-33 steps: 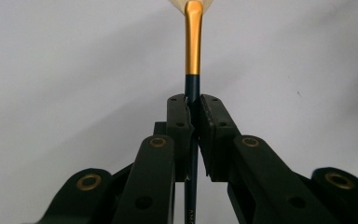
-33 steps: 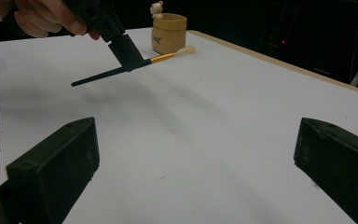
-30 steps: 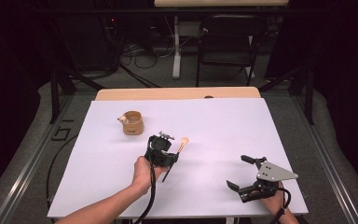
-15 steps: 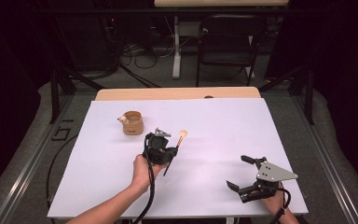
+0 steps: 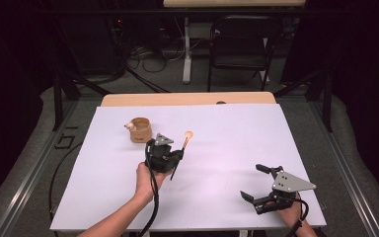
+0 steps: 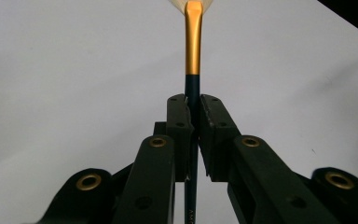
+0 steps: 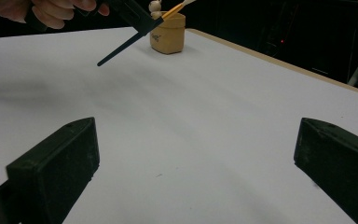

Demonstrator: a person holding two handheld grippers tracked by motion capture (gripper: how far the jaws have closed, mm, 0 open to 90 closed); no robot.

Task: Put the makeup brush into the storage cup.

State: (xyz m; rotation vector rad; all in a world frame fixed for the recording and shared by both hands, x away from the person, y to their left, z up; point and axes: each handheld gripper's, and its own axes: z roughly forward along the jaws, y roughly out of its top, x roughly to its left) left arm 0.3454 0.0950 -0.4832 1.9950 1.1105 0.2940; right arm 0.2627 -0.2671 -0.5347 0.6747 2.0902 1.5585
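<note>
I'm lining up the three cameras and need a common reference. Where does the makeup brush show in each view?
High view: the makeup brush is left of centre, clamped in the left gripper, its tip right of the wooden cup.
Left gripper view: upright at centre, between the closed jaws.
Right gripper view: top left, slanting toward the cup.
Shared landmark: the white table.
</note>
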